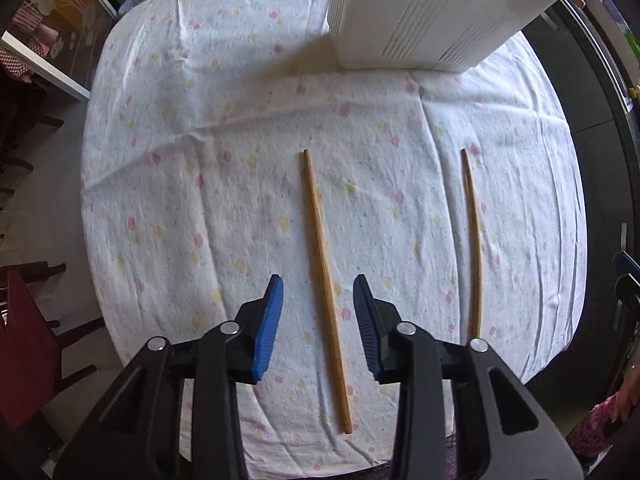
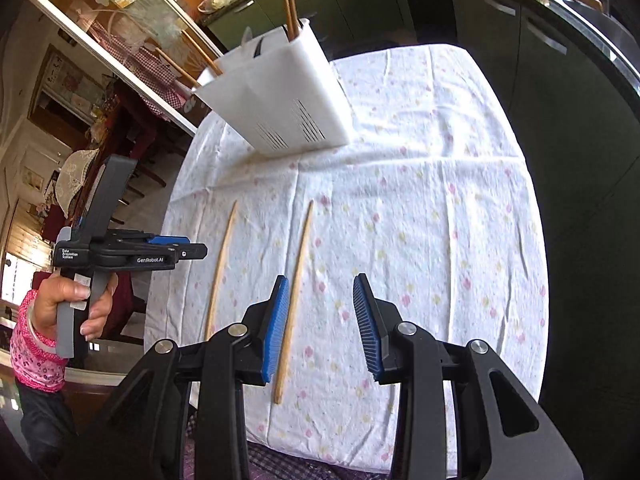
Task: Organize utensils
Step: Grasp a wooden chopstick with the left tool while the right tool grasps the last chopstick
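Note:
Two wooden chopsticks lie side by side, a little apart, on the flowered white tablecloth [image 1: 200, 200]. In the left wrist view my left gripper [image 1: 318, 292] is open and hangs above the left chopstick [image 1: 324, 292], which shows between its blue pads without touching them. The right chopstick [image 1: 472, 240] lies further right. In the right wrist view my right gripper [image 2: 320, 320] is open above the cloth, and the right chopstick [image 2: 294, 300] lies just inside its left pad. The left chopstick [image 2: 220, 272] lies beyond it. A white utensil holder [image 2: 280, 96] stands at the table's far side with several chopsticks [image 2: 290, 4] in it.
A person's hand [image 2: 68, 300] holds the left gripper [image 2: 196, 250] at the table's left edge. Dark chairs [image 1: 32, 340] stand left of the table. Dark green cabinets [image 2: 540, 60] run behind and to the right. The holder [image 1: 420, 16] fills the far middle.

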The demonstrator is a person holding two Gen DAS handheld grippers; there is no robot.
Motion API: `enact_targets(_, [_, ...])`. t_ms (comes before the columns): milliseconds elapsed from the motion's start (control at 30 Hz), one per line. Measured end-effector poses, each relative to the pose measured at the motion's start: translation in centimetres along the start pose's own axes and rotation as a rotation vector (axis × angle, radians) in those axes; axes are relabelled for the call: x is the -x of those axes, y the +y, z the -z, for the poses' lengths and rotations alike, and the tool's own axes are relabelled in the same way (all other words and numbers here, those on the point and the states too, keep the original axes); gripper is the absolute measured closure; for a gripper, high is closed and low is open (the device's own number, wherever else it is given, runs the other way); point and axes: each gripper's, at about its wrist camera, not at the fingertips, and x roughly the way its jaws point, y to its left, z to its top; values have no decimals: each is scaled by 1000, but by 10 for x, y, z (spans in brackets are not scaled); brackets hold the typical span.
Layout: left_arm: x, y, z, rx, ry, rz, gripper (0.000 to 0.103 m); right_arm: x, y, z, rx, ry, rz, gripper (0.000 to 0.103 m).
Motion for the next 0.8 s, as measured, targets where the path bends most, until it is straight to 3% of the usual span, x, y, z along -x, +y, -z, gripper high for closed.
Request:
enact_targets(233, [-19,-8,-18,9,-12,-63,85,-13,-22,8,-36,36,10,69])
enact_targets(567, [-30,-8,-21,25,36,-98,90,-22,-11,3,-9,62,13,67])
enact_targets(633, [-31,-10,-24,19,36,-97,95,-30,-3,1,8,86,28,67])
enact_targets(800, [-30,-20,-30,11,28,-97,97,-63,19,-11,46,190,59,67])
